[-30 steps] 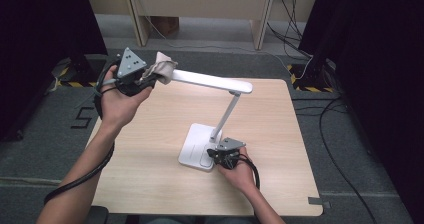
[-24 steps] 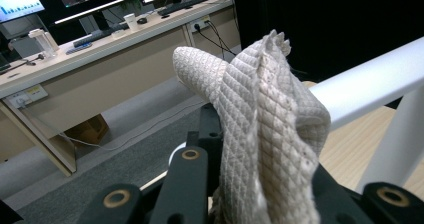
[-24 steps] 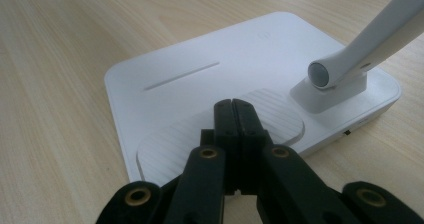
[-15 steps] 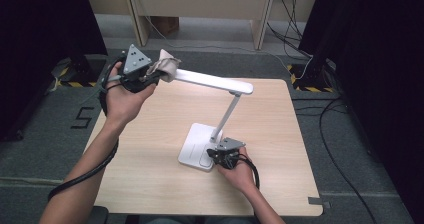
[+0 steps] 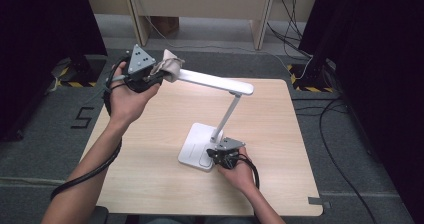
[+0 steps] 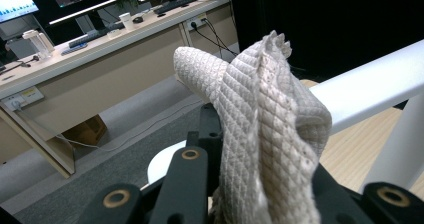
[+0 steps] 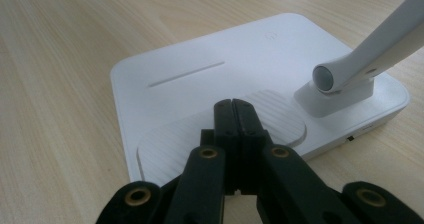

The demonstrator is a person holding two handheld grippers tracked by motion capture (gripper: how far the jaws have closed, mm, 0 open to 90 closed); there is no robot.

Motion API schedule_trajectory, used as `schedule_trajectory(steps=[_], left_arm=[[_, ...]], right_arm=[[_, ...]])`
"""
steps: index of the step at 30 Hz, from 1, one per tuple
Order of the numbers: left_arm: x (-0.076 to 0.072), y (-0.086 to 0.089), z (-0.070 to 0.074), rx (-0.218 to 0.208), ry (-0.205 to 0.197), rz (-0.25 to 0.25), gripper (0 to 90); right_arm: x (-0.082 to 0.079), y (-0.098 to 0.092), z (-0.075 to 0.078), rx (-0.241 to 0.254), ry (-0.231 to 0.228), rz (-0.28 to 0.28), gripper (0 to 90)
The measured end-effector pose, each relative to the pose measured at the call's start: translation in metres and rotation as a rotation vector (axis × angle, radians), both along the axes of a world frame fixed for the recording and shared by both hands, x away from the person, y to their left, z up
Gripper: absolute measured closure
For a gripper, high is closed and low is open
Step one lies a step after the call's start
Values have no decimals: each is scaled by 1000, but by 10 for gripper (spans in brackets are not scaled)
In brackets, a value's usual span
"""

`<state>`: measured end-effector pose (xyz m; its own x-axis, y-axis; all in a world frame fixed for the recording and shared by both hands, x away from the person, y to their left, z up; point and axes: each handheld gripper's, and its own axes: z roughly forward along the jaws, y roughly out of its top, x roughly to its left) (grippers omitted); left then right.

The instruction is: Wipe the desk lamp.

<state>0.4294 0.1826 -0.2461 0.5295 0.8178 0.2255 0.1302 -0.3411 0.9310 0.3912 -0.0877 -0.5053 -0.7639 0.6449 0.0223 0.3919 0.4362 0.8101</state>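
Nearest, the person's right hand (image 5: 239, 168) holds the right claw (image 5: 216, 155) low at the front of the pale wooden surface (image 5: 150, 184). Its two black jaws are pressed together with nothing between them, and their tips rest on the ribbed patch of the white lamp base (image 7: 210, 84). The base lies flat on the surface, roughly at its middle. From its back corner a slim white stem (image 5: 227, 115) leans up and away to a hinge, and from there the long white lamp head (image 5: 212, 81) runs toward the left, well above the surface.

Farther back, at the left end of that lamp head, the left hand (image 5: 127, 96) holds the left claw (image 5: 159, 74) raised in the air. Its jaws are pinching a bunched beige quilted cloth (image 6: 265, 134), which is pressed against the lamp head.

Beyond the surface lie grey carpet (image 5: 60, 119), loose cables (image 5: 340, 109), and a long desk (image 6: 100, 54) with monitors.
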Motion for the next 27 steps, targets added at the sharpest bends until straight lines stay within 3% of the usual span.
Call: schedule_trajectory(steps=[27], left_arm=[[0, -18, -2, 7, -4, -38, 805]], right_arm=[[0, 1, 0, 0, -4, 3, 900]])
